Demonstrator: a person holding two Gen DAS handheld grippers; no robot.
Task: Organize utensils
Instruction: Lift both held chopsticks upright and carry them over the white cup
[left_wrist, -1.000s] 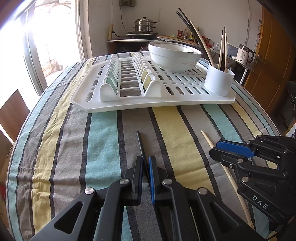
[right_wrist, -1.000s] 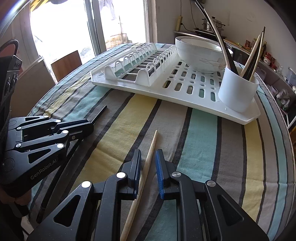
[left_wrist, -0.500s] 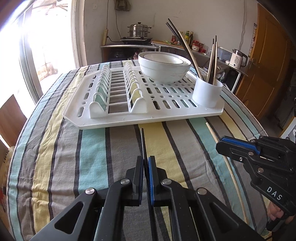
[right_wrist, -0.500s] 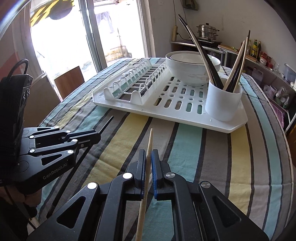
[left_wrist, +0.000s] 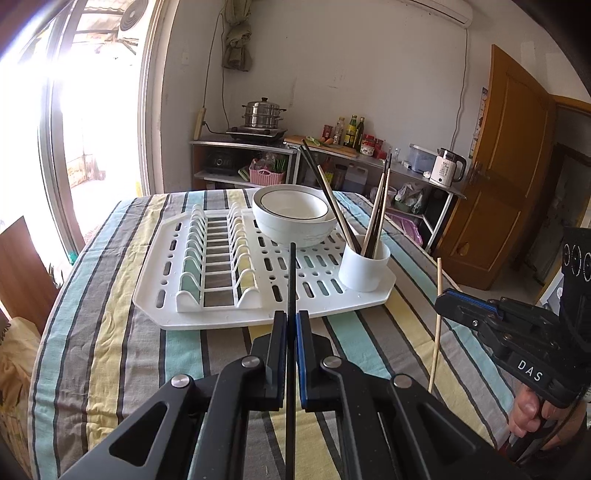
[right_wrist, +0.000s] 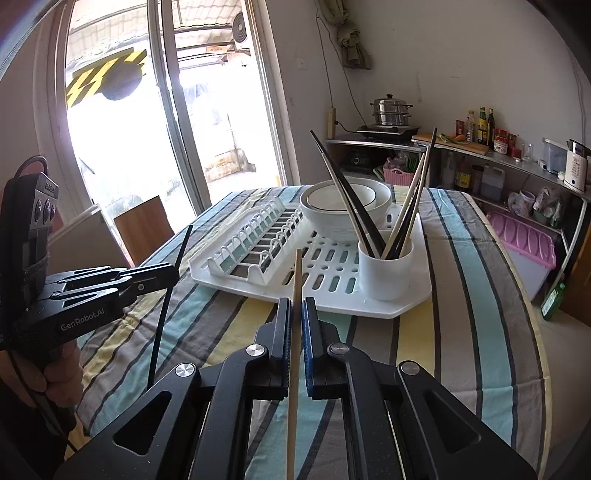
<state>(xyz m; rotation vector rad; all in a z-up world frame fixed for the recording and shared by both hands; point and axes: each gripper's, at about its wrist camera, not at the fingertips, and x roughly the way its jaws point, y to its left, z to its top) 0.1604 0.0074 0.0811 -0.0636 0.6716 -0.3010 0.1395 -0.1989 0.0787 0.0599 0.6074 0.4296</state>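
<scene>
black chopstick (left_wrist: 291, 273) clamped in left gripper (left_wrist: 290, 317), wooden chopstick (right_wrist: 296, 280) in right gripper (right_wrist: 296, 306); both raised before white holder cup (right_wrist: 385, 271) filled with chopsticks.

light: strong daylight from glass door (left_wrist: 92, 122) | glare: blown-out panes | sharpness: crisp, no blur | edges: fisheye bending, dark corner vignette

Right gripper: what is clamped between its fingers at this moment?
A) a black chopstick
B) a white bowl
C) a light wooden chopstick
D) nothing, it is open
C: the right gripper is shut on a light wooden chopstick raised clear of the striped tablecloth, while the black chopstick sits in the left gripper.
</scene>
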